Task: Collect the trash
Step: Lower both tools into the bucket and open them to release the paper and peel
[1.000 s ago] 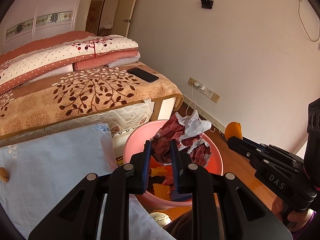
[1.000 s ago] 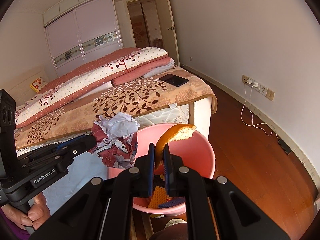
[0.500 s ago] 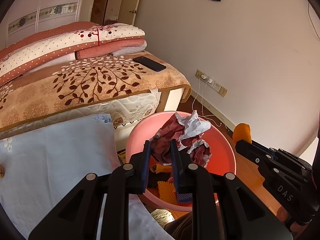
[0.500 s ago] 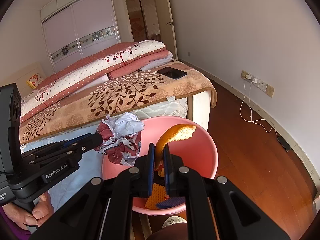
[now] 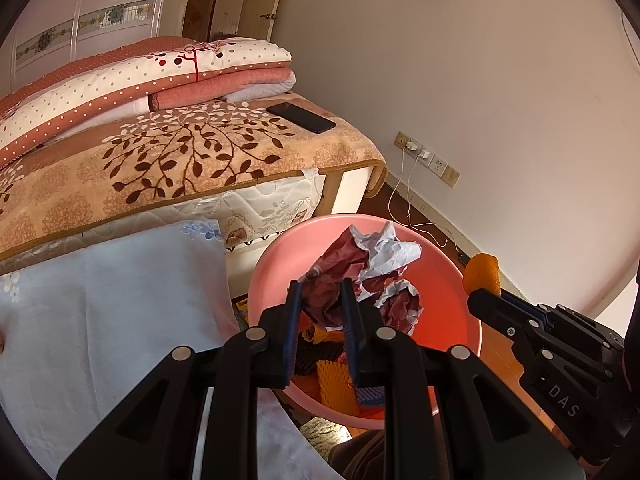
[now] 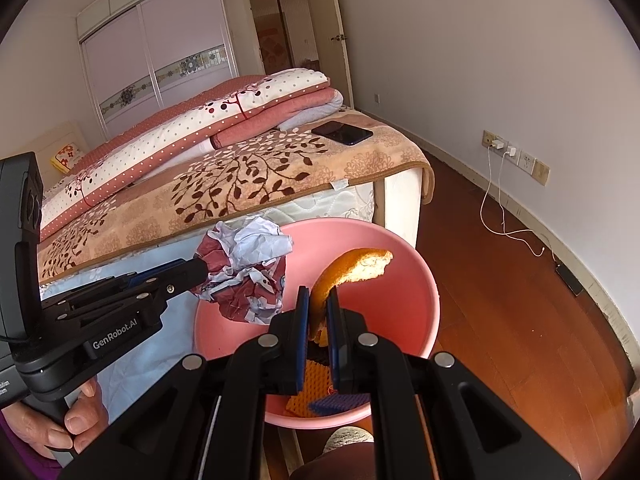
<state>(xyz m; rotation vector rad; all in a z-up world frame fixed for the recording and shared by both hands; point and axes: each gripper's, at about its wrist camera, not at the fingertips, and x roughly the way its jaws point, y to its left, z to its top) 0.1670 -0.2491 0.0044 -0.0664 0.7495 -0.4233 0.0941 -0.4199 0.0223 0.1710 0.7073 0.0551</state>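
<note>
Both grippers have eased forward over the round pink plastic basin (image 5: 276, 264) since a second ago. Left gripper (image 5: 320, 300) is clenched on the crumpled maroon-and-white paper wad (image 5: 360, 276): light, springy, held by its near fold above the basin. Right gripper (image 6: 318, 308) pinches the curled orange peel strip (image 6: 352, 268): limp, slick, gripped at its lower end, over the basin's centre. Both point level and forward.

My left gripper (image 5: 320, 292) and right gripper (image 6: 318, 300) are matte black linkages pinned with round silver rivets, each ending in two slim blue-padded fingers (image 5: 294, 300). White lettering reads "GenRobot.AI" on the left one and "DAS" on the right. My bare left hand (image 6: 60, 428) emerges from a purple sleeve.
</note>
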